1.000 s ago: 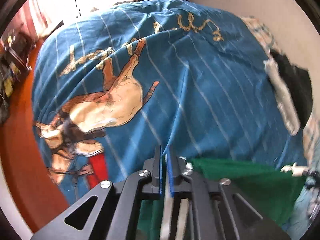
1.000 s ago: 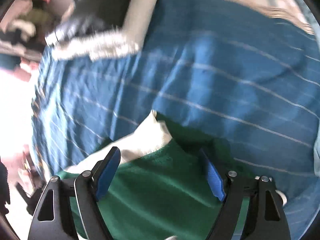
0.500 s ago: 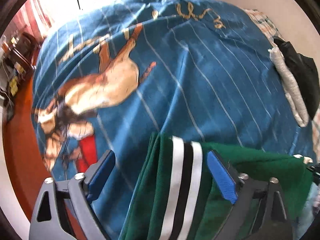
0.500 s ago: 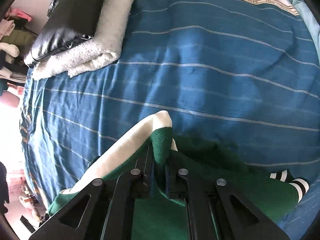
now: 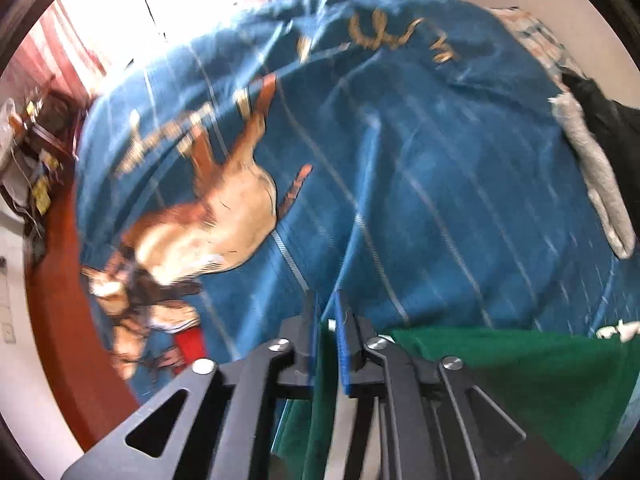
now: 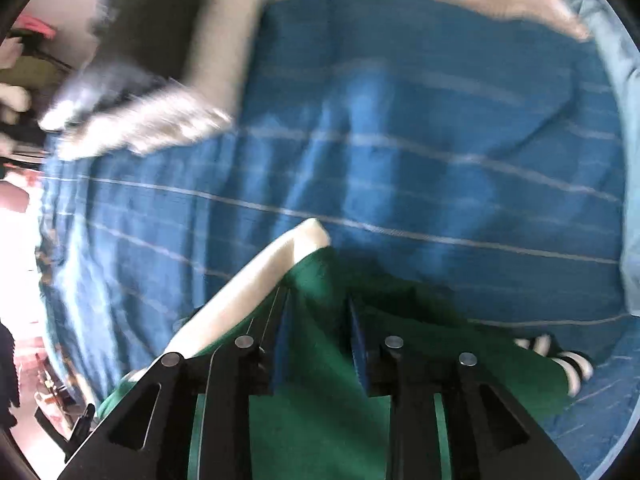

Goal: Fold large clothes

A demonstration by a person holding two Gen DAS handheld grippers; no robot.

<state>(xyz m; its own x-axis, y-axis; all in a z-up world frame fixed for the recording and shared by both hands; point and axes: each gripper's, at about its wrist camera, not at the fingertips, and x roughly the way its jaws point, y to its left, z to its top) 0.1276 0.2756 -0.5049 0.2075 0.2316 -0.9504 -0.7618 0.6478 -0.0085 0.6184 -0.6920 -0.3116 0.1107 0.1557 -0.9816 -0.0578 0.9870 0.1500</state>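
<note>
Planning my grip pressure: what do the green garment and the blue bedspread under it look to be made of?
The green garment looks like soft matte knit, perhaps fleece or jersey: dull, fuzzy surface and a ribbed-looking striped cuff. The blue bedspread looks like thin woven or printed cloth, creasing easily. Motion blur leaves both uncertain.

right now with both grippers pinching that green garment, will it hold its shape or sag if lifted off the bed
The green garment will probably sag: it is soft knit, already draping in folds between the right gripper and the left gripper. Its striped cuff lies loose on the blue bedspread, so it would likely dangle. It seems unlikely to slip.
</note>
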